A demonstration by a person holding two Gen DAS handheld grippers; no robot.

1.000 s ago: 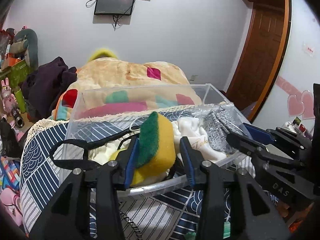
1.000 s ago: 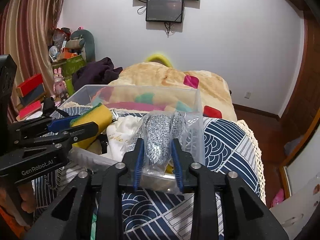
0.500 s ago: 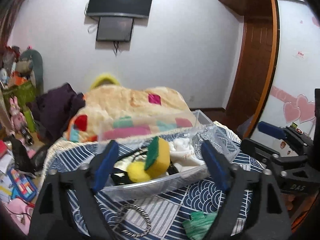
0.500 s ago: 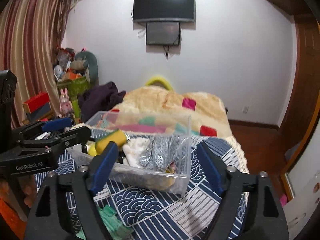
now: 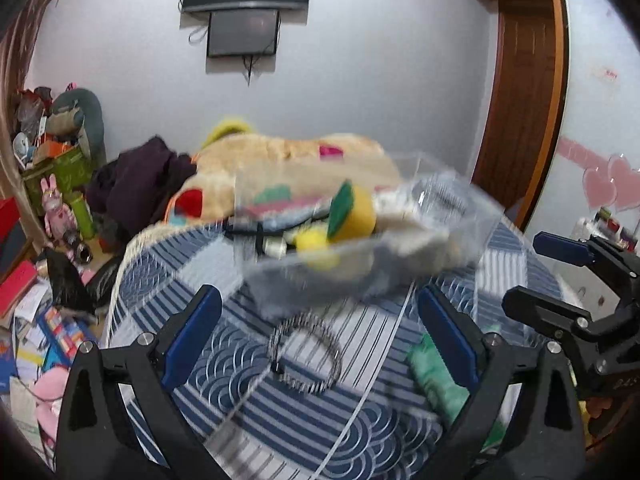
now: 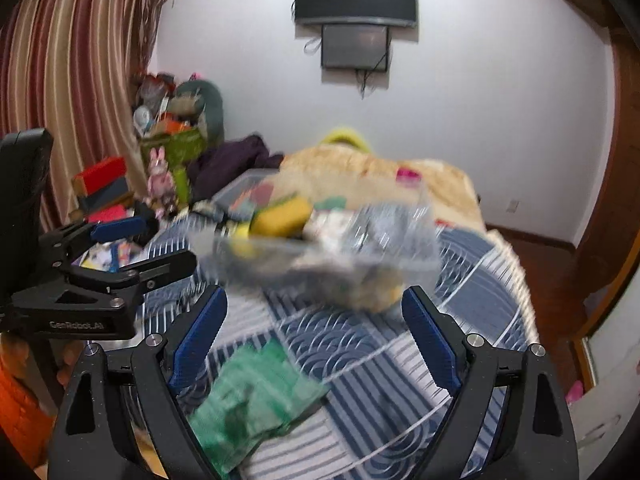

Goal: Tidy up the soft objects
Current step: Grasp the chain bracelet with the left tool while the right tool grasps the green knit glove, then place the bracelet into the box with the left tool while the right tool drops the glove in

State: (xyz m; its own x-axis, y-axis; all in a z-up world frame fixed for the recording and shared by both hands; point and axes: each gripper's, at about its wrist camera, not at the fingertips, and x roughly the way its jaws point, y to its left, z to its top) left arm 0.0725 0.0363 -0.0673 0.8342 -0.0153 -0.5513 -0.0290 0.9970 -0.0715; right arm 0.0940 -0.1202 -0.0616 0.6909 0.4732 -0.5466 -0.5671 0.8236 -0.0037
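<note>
1. My left claw is spreading its jaws, with nothing pinched; the blue pads stand wide apart over the cloth.
2. My right claw is spreading too, and it grips nothing.
3. The clear bin sits on the blue patterned cloth towards the far edge of the bed, beyond both claws and apart from them.
4. In the bin a sponge, yellow with a green face, stands tilted near the middle; pale fabric and a clear bag of grey stuff lie to its right.
5. A dark ring lies on the cloth between my left pads, nearer to me than the bin.
6. A green cloth lies near the bed's front edge, just beside my right claw's left pad; from the left view it lies beside the right pad.
7. Motion blurs the bin, so I cannot tell its smaller contents.
8. A beige blanket is heaped behind the bin.
</note>
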